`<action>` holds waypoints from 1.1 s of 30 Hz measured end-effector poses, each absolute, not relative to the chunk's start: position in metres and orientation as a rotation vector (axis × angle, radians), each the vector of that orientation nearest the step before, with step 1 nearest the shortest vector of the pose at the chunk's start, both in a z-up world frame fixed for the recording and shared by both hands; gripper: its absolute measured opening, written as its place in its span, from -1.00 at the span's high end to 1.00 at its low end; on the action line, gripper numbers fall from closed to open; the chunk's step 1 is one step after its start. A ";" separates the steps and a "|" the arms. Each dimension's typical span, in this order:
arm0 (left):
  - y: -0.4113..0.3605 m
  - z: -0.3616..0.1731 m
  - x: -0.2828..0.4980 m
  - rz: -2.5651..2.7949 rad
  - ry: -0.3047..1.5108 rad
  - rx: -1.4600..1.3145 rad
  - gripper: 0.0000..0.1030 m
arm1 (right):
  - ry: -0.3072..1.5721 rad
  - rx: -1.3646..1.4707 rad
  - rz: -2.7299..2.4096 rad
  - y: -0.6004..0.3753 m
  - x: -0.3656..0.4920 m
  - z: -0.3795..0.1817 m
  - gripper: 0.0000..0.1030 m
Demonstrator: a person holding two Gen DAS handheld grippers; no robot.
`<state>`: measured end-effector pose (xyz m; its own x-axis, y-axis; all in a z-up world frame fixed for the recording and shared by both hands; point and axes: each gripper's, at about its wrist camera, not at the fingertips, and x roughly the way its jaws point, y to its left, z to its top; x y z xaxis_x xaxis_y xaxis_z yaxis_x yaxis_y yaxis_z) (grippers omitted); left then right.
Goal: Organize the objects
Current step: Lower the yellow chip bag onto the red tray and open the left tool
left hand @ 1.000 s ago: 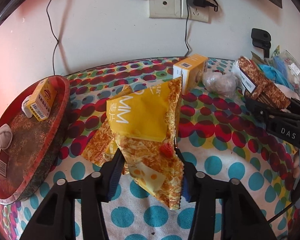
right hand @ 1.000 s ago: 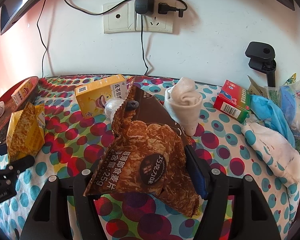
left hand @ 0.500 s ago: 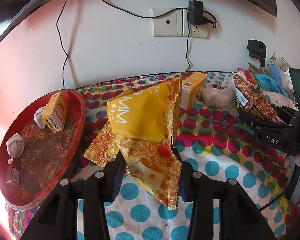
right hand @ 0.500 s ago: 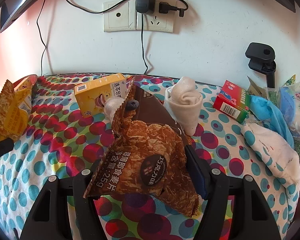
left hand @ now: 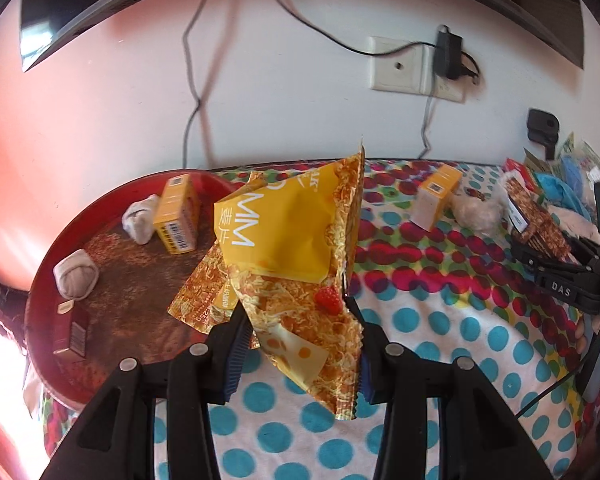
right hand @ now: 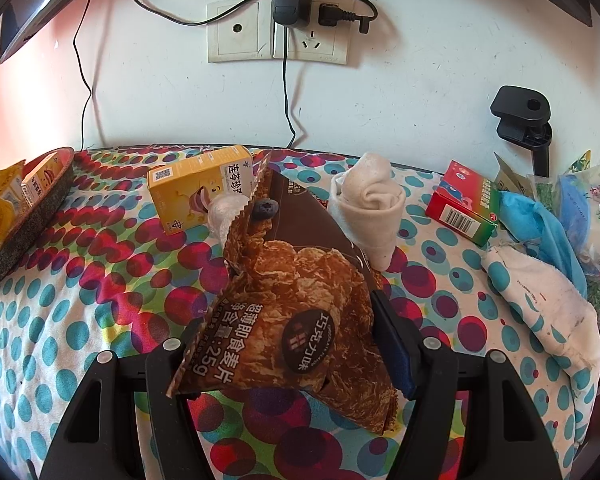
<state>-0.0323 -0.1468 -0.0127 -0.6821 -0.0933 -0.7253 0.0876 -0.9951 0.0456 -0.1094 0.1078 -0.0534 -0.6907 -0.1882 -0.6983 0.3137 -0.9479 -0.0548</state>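
Note:
My left gripper (left hand: 296, 340) is shut on yellow cereal packets (left hand: 296, 248) and holds them up beside the red round tray (left hand: 56, 256), whose right rim they overlap. The tray holds a yellow box (left hand: 176, 216), two rolled socks (left hand: 76, 276) and a small red box (left hand: 70, 332). My right gripper (right hand: 288, 356) is shut on brown chocolate cereal packets (right hand: 296, 300) above the spotted cloth; it also shows at the right of the left wrist view (left hand: 556, 272).
On the spotted cloth (right hand: 80, 280) lie a yellow box (right hand: 196, 184), a clear wrapped lump (right hand: 224, 216), a rolled beige sock (right hand: 370, 208), a red-green box (right hand: 466, 204), a blue bag (right hand: 540, 224) and a white pouch (right hand: 540, 304). A wall socket with cables (right hand: 284, 28) is behind.
My left gripper has lifted and carried the yellow packets leftward, up to the red tray. My right gripper has stayed in place with the brown packets.

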 end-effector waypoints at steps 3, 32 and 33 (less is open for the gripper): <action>-0.165 -0.006 -0.028 -2.758 -0.017 1.175 0.13 | 0.248 1.066 -2.648 0.108 -0.109 -0.053 -0.30; -0.351 -0.002 -0.092 -2.498 0.112 1.167 0.11 | 0.312 1.072 -2.641 0.109 -0.107 -0.056 -0.36; -0.356 -0.004 -0.097 -2.491 0.121 1.173 0.11 | 0.315 1.073 -2.642 0.109 -0.106 -0.055 -0.36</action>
